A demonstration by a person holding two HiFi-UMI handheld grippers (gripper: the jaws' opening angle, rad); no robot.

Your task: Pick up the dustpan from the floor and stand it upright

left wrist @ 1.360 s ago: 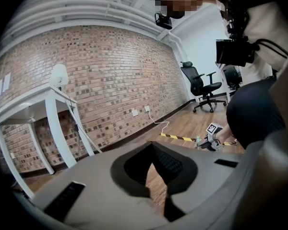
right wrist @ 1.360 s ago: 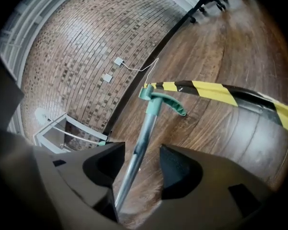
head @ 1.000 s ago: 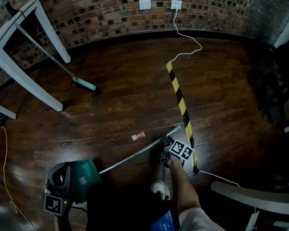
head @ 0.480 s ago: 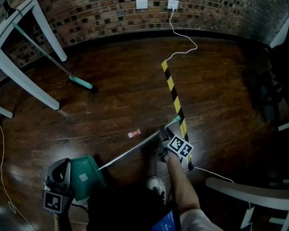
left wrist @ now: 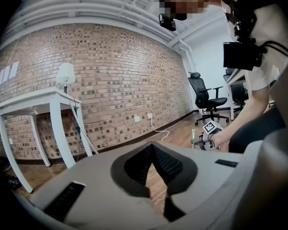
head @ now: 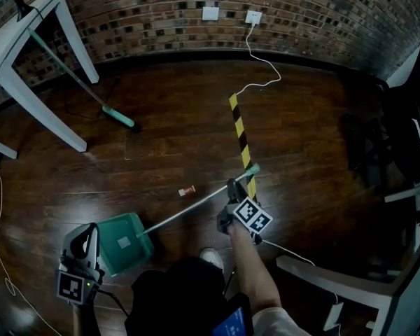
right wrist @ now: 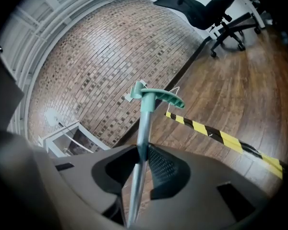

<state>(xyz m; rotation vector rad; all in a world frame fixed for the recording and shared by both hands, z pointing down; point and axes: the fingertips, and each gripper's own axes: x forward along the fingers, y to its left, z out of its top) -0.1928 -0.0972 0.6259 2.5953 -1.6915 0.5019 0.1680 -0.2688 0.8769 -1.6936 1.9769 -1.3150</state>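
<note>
Logging the right gripper [right wrist: 143, 153] first: pinching the metal handle pole [right wrist: 142, 123] of the dustpan in narrow jaws, pressing on the shaft from both sides, having just been closing onto it. Noting the green grip [right wrist: 159, 97] capping the pole, beyond the fingertips at 12 o'clock in the right gripper view.

Logging the left gripper [left wrist: 151, 150]: meeting at the tips, holding nothing, showing only floor behind. Hovering, in the head view, just beside the green pan [head: 126, 238], at its 8 o'clock.

Placing the dustpan in the head view: pan sitting low at 8 o'clock from the right gripper, pole slanting up toward 2 o'clock. Possibly resting the pan's lower edge on the wooden floor [head: 161, 138]; not resolving that from above.

Judging the step: lifting by the handle, roughly midway, not yet standing upright. Next move calling for raising the grip end to bring the pole vertical over the pan, keeping the pinch firm against sliding along the smooth shaft, and steadying the pan with the left gripper against swinging.

Scanning outward from the right gripper: yellow-black striped tape [head: 238, 131] running toward 12 o'clock, small red-white scrap [head: 187, 190] at 9 o'clock, green broom [head: 80, 89] leaning under the white table [head: 35, 89] further out at 10 o'clock.

Reading no brand or text: pale sticker [head: 124, 242] on the pan too small to read; finding only square markers on the gripper cubes.
</note>
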